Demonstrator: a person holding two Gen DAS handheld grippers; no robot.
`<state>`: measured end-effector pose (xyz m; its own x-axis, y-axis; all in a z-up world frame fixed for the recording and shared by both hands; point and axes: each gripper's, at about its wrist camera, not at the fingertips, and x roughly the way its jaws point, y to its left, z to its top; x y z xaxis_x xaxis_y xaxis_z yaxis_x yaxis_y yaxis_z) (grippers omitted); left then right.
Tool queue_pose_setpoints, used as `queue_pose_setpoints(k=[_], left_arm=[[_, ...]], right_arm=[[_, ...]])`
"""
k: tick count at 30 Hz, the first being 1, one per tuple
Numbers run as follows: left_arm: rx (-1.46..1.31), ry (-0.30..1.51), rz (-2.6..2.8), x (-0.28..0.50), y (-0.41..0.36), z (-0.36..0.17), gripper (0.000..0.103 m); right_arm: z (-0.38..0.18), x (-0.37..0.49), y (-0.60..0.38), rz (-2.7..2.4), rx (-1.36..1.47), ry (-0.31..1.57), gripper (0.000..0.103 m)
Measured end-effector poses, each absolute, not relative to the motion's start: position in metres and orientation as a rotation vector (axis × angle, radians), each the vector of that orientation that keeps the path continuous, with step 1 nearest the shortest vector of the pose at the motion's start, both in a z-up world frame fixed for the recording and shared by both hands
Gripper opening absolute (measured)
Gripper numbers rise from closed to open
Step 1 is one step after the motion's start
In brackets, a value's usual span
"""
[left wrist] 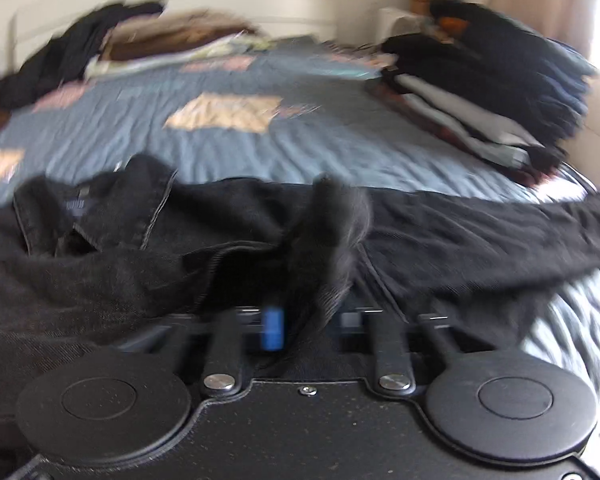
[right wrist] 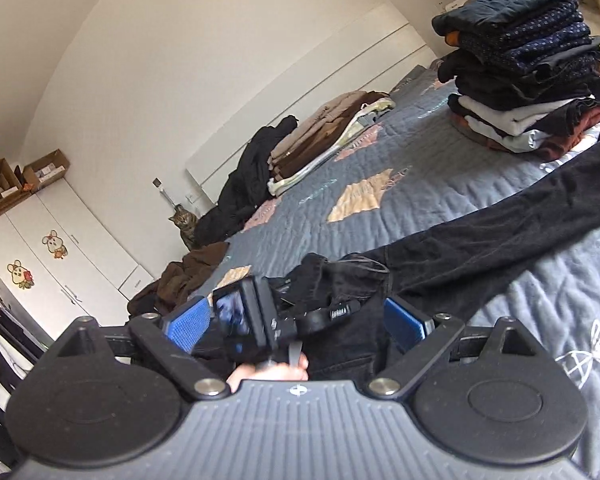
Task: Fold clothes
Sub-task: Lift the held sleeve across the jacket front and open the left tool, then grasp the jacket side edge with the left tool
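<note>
Through the left wrist view, blurred by motion, the left tongs [left wrist: 300, 320] are clenched on a bunch of the black garment [left wrist: 148, 240], a collared dark top lying crumpled across the near edge of the bed [left wrist: 220, 148], with one sleeve [left wrist: 500, 224] trailing off to the right. Its collar and label face up, and the body is rumpled, not squared off, so by my judgement this piece is partway at most. Beyond it, a tall stack of folded clothes [left wrist: 492, 92] sits at the far right of the quilt, and a looser heap [left wrist: 140, 40] lies at the far left by the headboard. From the right wrist view, the right tongs [right wrist: 300, 320] stand released, blue pads wide apart and holding nothing, hovering just beside the other tool's body and the hand gripping it. The same sleeve stretches over the blue-grey patchwork quilt. The folded stack [right wrist: 532, 80] looks neat and high, which suggests much of the work is done, while the dark and tan pile [right wrist: 300, 148] and a brown crumpled garment [right wrist: 188, 280] at the bed's edge seem left to do. White wardrobes [right wrist: 60, 248] with cartoon stickers line the wall, with cardboard boxes on top, and a tabby cat [right wrist: 184, 224] sits on the floor.
</note>
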<state>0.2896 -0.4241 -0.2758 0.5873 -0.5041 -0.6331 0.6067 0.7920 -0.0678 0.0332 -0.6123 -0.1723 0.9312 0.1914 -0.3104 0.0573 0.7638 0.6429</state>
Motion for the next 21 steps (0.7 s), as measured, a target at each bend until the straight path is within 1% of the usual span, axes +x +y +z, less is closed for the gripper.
queue_pose_setpoints(k=[1,2,5,7,9,12,15,18,21], left_arm=[[0.170,0.665,-0.665,0.279,-0.418,-0.272,0.068],[0.168,0.647,-0.678,0.268,-0.412,-0.267,0.073],[0.122,0.616,-0.696,0.231,-0.381,-0.246,0.073],[0.138,0.593,-0.651,0.212,-0.357,-0.236,0.076],[0.161,0.565,-0.598,0.197,-0.332,-0.228,0.089],[0.196,0.523,-0.517,0.174,-0.293,-0.215,0.092],[0.241,0.484,-0.440,0.155,-0.258,-0.204,0.092],[0.394,0.445,-0.342,0.171,-0.238,-0.207,0.092],[0.549,0.372,-0.230,0.192,-0.212,-0.225,0.093]], right_arm=[[-0.173,0.032,-0.615,0.073,0.702,0.375,0.094],[-0.173,0.030,-0.617,0.073,0.706,0.371,0.094],[-0.171,0.023,-0.622,0.073,0.714,0.357,0.094],[-0.171,0.020,-0.624,0.073,0.723,0.356,0.094],[-0.173,0.022,-0.623,0.076,0.723,0.369,0.094],[-0.177,0.027,-0.615,0.062,0.687,0.404,0.094],[-0.183,0.031,-0.606,0.059,0.675,0.430,0.094],[-0.190,0.039,-0.597,0.063,0.691,0.457,0.094],[-0.196,0.049,-0.588,0.041,0.677,0.470,0.094]])
